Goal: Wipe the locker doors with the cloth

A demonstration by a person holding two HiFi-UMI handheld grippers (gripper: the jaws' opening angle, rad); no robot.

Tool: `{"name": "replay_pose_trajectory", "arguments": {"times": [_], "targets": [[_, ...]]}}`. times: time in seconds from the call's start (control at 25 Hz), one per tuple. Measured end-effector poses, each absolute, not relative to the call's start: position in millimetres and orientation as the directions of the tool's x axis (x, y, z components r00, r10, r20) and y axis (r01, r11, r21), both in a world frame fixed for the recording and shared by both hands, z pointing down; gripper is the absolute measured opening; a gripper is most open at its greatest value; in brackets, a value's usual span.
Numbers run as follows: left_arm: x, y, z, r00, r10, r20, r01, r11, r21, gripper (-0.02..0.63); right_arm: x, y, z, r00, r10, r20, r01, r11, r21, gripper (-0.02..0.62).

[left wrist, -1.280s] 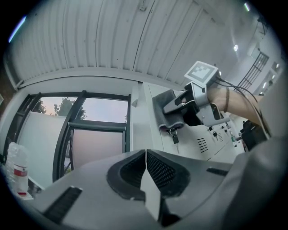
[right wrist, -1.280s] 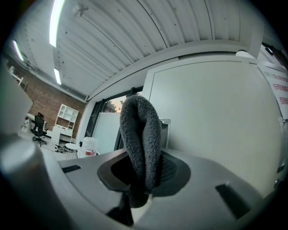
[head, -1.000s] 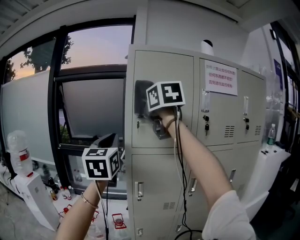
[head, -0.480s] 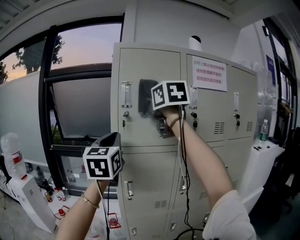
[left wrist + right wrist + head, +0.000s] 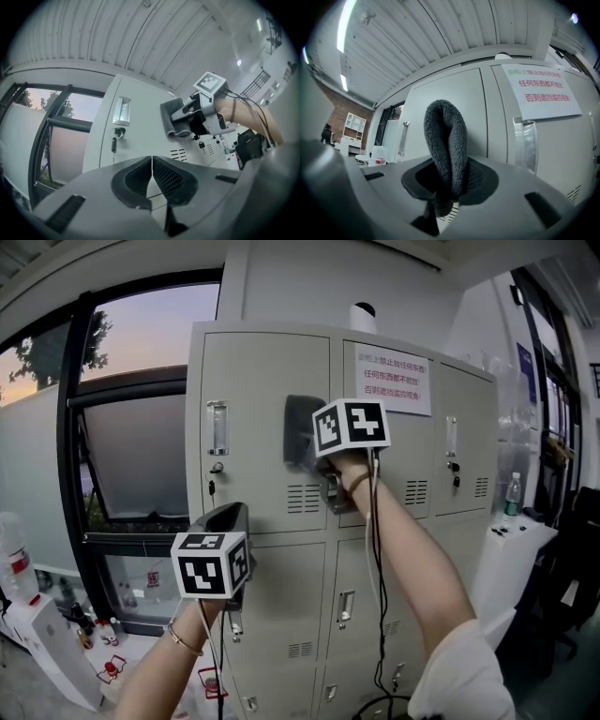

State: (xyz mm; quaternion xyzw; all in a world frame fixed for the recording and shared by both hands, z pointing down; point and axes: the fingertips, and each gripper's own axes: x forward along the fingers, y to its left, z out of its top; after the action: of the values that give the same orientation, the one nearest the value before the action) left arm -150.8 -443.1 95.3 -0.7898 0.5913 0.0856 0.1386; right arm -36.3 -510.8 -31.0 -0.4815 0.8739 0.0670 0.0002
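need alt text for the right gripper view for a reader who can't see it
The right gripper is shut on a folded dark grey cloth that stands up before a pale grey locker door. A white notice with red print hangs on the next door to the right.

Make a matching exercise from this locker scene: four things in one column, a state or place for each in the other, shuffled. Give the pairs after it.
Things
1. left gripper
2. right gripper
3. notice
4. key

States and places
A. hangs from the lock of the upper left door
B. jaws together, nothing between them
C. white with red print, on the upper middle door
D. jaws clamped on the grey cloth

Pairs: 1-B, 2-D, 3-C, 4-A
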Motion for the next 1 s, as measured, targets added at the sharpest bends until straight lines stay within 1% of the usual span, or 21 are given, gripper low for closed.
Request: {"name": "replay_pose_trajectory", "arguments": {"times": [0.72, 1.0], "targets": [[-62.4, -476.8, 91.3, 0.333, -0.897, -0.289, -0.943, -0.312, -0.118, 0.011, 73.7, -530.9, -32.7, -0.476, -0.876, -0.079, -0.878, 0.469, 0.096, 0.075], [-36.2, -482.9, 90.6, 0.348, -0.891, -0.29, -0.937, -0.326, -0.124, 0.011, 96.8, -532.8, -33.4, -0.489, -0.869, -0.078, -0.871, 0.482, 0.097, 0.078]]}}
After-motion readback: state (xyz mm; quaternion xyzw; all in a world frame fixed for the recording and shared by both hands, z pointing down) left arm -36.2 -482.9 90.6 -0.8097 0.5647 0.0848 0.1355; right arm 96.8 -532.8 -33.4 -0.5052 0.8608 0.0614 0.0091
